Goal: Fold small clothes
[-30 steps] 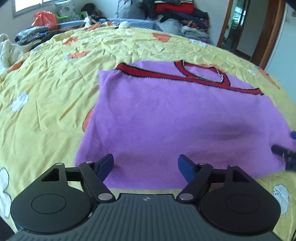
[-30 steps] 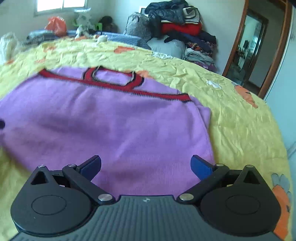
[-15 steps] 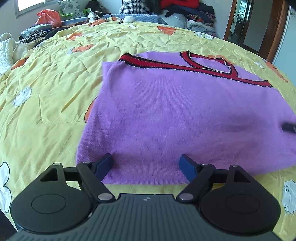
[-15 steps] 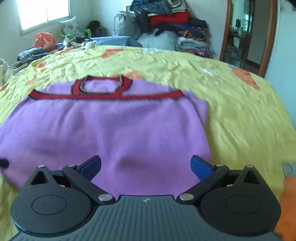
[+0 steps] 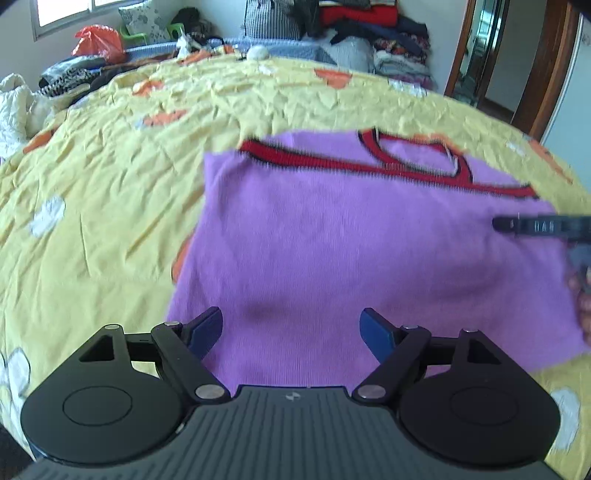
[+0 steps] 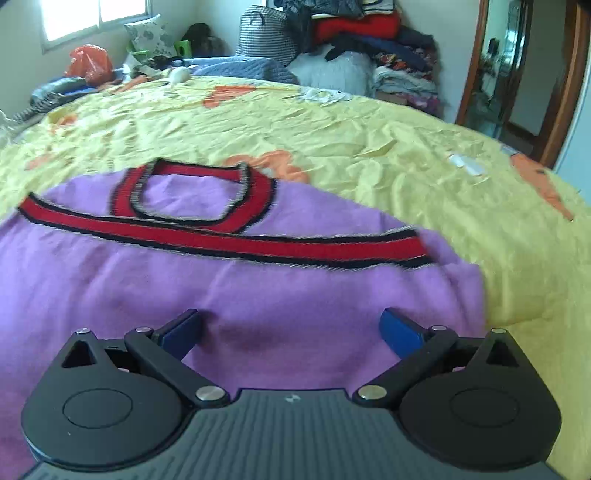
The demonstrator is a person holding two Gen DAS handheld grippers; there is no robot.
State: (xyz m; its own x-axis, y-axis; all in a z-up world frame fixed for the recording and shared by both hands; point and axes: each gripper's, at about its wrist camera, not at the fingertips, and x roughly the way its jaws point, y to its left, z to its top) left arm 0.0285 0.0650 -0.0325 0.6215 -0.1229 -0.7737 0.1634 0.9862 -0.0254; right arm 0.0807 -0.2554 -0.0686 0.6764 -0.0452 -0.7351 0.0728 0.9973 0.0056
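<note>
Where yellow bed sheet (image 5: pixel 110 192) lies wrinkled, purple sweater (image 5: pixel 351 258) spread flat ahead of left hand-held gripper (image 5: pixel 291 328), red-black trim far side. Right hand-held gripper (image 6: pixel 291 330) over near hem. Both spread, empty.

A bed (image 5: pixel 110 184) in crumpled yellow sheet fills the room ahead. Beyond it, piled clothes (image 6: pixel 369 40) against the wall, a bright window (image 6: pixel 96 18) far left, wooden doorframe (image 6: pixel 569 85) right.
</note>
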